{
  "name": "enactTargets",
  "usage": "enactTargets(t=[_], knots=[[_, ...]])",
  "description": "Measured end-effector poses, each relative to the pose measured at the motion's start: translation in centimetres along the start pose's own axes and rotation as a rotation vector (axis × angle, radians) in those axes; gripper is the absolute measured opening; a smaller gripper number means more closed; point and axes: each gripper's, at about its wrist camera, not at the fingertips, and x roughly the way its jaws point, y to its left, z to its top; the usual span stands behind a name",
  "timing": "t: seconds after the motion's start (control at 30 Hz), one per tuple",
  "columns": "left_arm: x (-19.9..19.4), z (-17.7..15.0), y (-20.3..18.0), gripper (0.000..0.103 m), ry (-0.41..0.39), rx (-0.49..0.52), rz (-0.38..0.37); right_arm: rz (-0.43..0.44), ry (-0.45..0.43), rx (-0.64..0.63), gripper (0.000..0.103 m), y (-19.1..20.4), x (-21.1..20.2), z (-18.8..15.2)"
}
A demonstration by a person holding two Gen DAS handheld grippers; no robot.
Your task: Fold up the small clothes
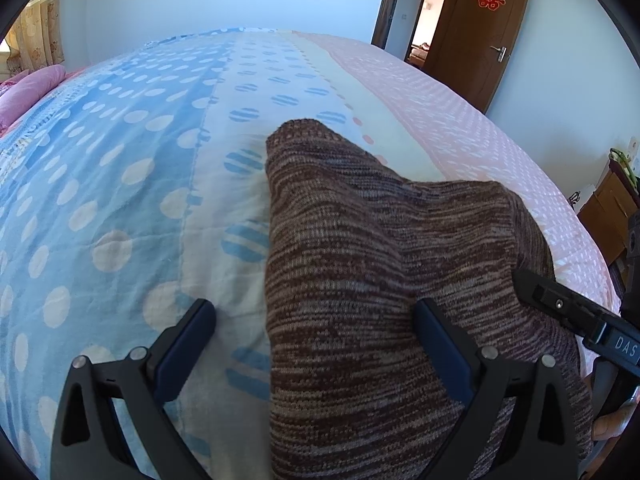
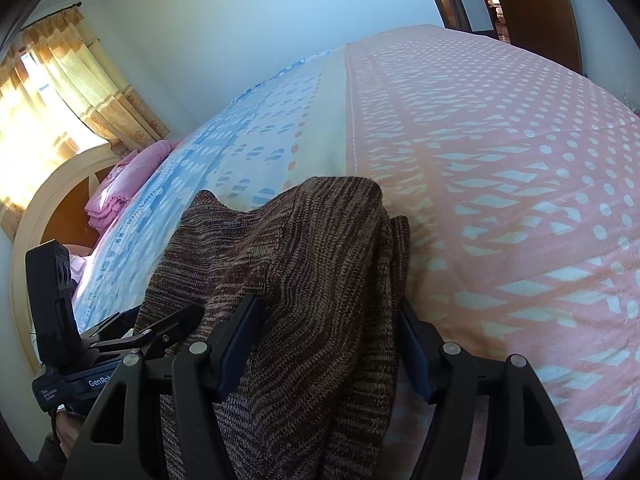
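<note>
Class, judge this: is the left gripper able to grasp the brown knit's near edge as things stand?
Probably yes: the left gripper is open, the knit edge lies between its fingers, nothing blocking.

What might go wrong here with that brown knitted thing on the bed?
The brown knit garment lies bunched between the right gripper's open jaws, so closing might pinch several layers at once. The left gripper is open too, straddling the knit's edge, so it might catch the bedspread as well.

Brown knit garment [image 1: 360,280] runs off the lower edge (hem unseen).
</note>
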Motion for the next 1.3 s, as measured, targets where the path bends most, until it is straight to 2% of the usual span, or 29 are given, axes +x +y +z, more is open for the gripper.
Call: enactTargets(t=[0.07, 0.13, 0.17, 0.3, 0.47, 0.53, 0.6, 0.67, 0.73, 0.8, 1.0, 1.17, 1.3], knots=[[0.0, 0.0, 0.0, 0.101, 0.0, 0.0, 0.0, -0.003, 0.0, -0.019, 0.06, 0.3, 0.0, 0.0], [0.0, 0.0, 0.0, 0.101, -0.001, 0.001, 0.002, 0.028, 0.004, -0.043, 0.04, 0.9, 0.2, 0.0], [-0.1, -0.1, 0.0, 0.1, -0.003, 0.002, 0.002, 0.028, 0.004, -0.054, 0.038, 1.2, 0.4, 0.0], [-0.1, -0.1, -0.2, 0.097, -0.008, 0.009, 0.004, 0.031, 0.001, -0.054, 0.037, 1.1, 0.4, -0.2], [-0.1, -0.1, -0.2, 0.095, -0.011, 0.013, 0.004, 0.081, 0.014, -0.002, 0.045, 0.1, 0.8, -0.2], [-0.2, -0.1, -0.4, 0.09, -0.017, 0.021, 0.001, 0.08, 0.018, -0.013, 0.049, 0.4, 0.8, -0.2], [-0.3, -0.2, -0.9, 0.069, -0.029, 0.041, -0.022, 0.064, 0.018, -0.035, 0.049, 0.8, 0.8, -0.2], [-0.5, -0.3, -1.4, 0.063, -0.041, 0.067, -0.025, 0.048, 0.012, -0.052, 0.045, 1.2, 0.6, -0.3], [-0.6, -0.3, -1.5, 0.058, -0.047, 0.067, -0.029, 0.035, -0.009, -0.09, 0.029, 1.9, 0.2, -0.5], [-0.7, -0.3, -1.4, 0.053, -0.053, 0.062, -0.028, -0.018, -0.031, -0.144, 0.026, 3.1, 0.0, -0.7], [-1.0, -0.4, -2.6, 0.04, -0.085, 0.117, 0.024, -0.171, -0.111, -0.273, 0.024, 6.3, -1.3, -1.8], [-2.1, -0.4, -2.2, 0.032, -0.088, 0.098, -0.001, -0.178, -0.169, -0.231, 0.023, 7.6, -3.5, -2.7], [-3.7, -0.9, -2.4, 0.031, -0.106, 0.097, 0.017, -0.17, -0.197, -0.239, 0.023, 9.7, -5.6, -3.8]])
